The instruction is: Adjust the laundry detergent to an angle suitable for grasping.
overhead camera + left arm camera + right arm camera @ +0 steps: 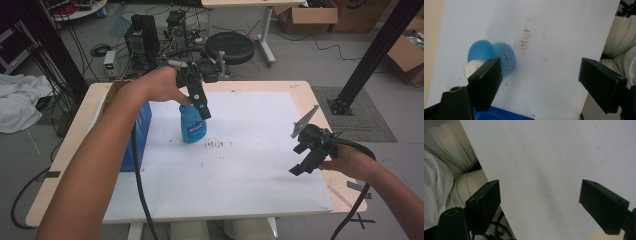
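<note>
The blue spray bottle [192, 125] stands upright near the far-left part of the tabletop [300, 92], its long axis vertical, just beside and below the left tool [204, 107], whose jaws gape empty. The right tool [301, 165], also wide open, hovers well apart at the right edge; bare white sheet lies between them.

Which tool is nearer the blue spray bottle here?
Left. The left tool hangs open just above the blue spray bottle, beside its top. The right tool is open too, far off near the table's right edge.
</note>
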`<state>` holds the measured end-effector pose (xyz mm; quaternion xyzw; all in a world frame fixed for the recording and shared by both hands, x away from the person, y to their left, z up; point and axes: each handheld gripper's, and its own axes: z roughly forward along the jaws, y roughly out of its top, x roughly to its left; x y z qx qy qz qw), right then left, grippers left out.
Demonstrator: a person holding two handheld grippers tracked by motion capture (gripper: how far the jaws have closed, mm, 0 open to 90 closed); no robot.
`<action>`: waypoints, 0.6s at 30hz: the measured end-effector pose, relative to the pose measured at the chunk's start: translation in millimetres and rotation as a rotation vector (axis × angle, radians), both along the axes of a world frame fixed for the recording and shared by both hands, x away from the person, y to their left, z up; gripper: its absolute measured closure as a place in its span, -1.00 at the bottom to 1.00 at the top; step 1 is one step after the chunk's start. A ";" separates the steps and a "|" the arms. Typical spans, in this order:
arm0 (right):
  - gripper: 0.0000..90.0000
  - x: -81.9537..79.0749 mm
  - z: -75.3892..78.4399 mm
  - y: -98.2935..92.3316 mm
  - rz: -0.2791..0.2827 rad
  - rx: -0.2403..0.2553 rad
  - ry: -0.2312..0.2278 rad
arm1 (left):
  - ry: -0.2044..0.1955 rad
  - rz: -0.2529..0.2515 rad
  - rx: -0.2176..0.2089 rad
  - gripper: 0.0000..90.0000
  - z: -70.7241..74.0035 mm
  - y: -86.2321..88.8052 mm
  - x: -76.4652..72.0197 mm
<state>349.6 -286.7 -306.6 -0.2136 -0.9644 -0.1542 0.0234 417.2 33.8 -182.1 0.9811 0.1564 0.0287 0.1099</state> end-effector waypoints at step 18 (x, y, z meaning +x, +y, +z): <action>-0.62 3.8 -4.0 2.9 0.015 0.004 0.007 | -0.005 0.009 0.002 -0.56 1.1 2.1 -0.6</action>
